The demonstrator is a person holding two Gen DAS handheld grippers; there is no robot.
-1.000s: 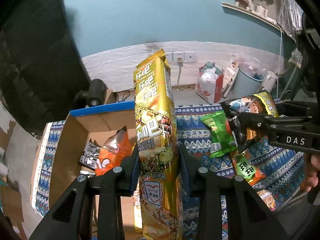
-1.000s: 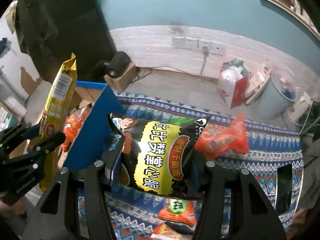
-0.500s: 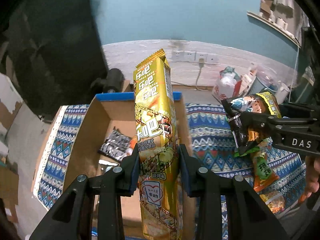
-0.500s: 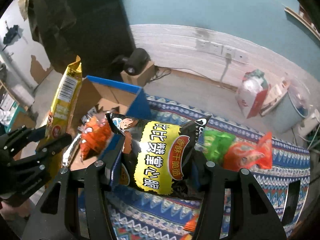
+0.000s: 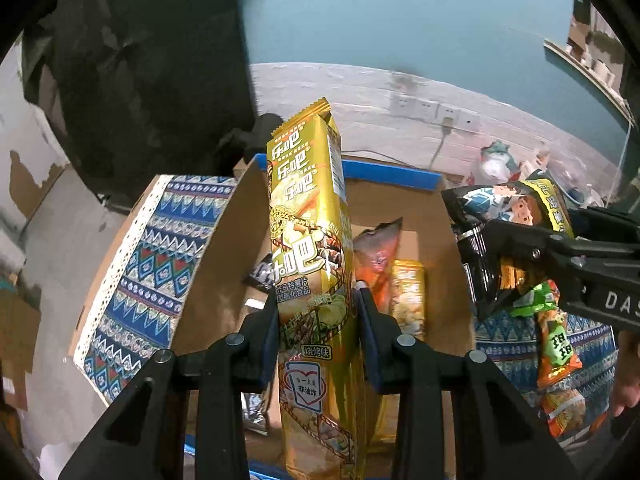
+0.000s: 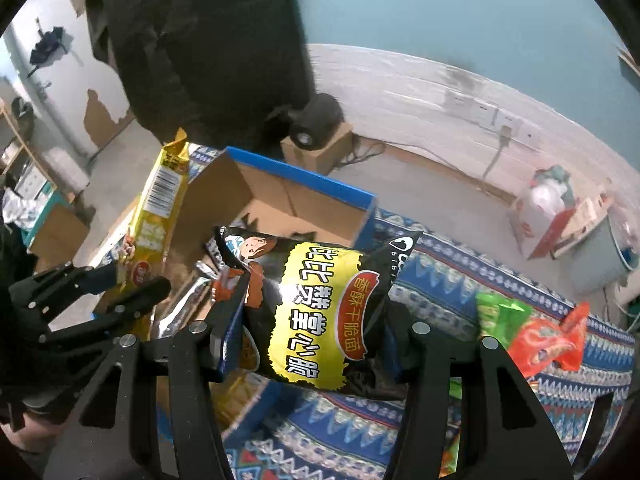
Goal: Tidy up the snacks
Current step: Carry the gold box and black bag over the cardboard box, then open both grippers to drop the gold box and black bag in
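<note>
The left gripper (image 5: 316, 312) is clamping a tall gold packet (image 5: 310, 240) above the cardboard box (image 5: 224, 256). The right gripper (image 6: 316, 332), jaws wider, is squeezing a black-and-yellow snack bag (image 6: 316, 308).

The patterned cloth (image 6: 448, 264) carries the cardboard box (image 6: 320, 196) (open-topped) plus a green packet (image 6: 500, 312) and a red packet (image 6: 548, 344).

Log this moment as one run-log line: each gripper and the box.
left gripper: shut on gold packet | right gripper: shut on black bag | cardboard box: open, holds snacks
</note>
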